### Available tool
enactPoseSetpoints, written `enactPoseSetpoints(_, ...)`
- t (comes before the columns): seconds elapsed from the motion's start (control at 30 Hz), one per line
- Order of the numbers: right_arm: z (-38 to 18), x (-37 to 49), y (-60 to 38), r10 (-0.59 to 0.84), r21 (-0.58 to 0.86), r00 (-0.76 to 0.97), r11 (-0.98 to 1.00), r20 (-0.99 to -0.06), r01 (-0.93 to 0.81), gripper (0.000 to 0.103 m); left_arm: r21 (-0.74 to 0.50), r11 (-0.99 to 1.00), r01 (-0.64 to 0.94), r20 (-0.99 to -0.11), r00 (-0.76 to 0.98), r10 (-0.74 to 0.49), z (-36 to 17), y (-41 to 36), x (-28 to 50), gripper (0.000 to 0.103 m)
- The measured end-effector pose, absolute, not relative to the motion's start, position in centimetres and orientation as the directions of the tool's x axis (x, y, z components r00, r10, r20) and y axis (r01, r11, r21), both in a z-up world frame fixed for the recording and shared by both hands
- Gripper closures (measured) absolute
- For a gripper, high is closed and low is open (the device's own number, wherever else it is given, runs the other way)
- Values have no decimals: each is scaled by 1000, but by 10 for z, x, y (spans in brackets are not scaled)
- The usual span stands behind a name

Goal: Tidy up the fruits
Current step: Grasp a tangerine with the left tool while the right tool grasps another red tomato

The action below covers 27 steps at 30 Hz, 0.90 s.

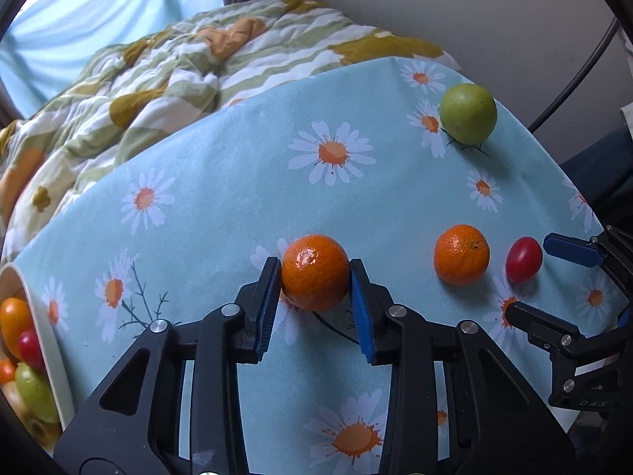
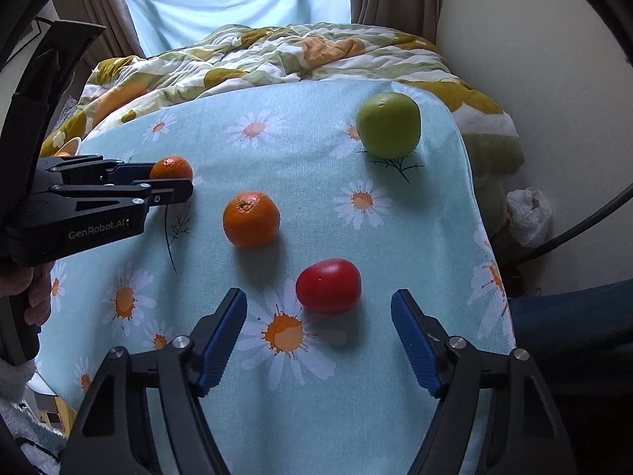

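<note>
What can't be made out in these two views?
- Bowl, left wrist view: cut by the frame edge; fruit count inside unknowable.
- Held tangerine, right wrist view: mostly hidden behind the left gripper.
- White bag beside the table: contents unreadable.

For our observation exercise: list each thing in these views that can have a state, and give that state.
Left gripper: shut on a mandarin.
Right gripper: open, red tomato between its fingers, untouched.
Second mandarin: loose on the cloth.
Green fruit: loose, far corner.
Bowl: holds fruit.
</note>
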State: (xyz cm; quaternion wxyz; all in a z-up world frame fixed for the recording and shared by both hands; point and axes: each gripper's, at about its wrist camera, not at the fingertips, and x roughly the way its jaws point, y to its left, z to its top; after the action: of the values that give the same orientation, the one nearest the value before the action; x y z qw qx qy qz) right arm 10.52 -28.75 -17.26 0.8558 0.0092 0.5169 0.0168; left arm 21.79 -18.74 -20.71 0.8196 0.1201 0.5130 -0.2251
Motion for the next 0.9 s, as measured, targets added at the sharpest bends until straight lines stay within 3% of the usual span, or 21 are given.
enactPoseSetpoints(0.4,-179,111,-289,15,11,459,1000,-888,-12,53,-55,882,469,-898,363,-249,-207,-176,204,63)
enactPoseSetpoints(0.57,-182,112,-287,11,2,455,1000,-891,-20,70,-57,887,458,-897,366,-247,-206,-173,199,63)
enactPoseSetpoints(0.9,-167,111,-283,41,12,483,998,-875,-62,71,-60,904,422,-876,412,-250,-185,-164,189,63)
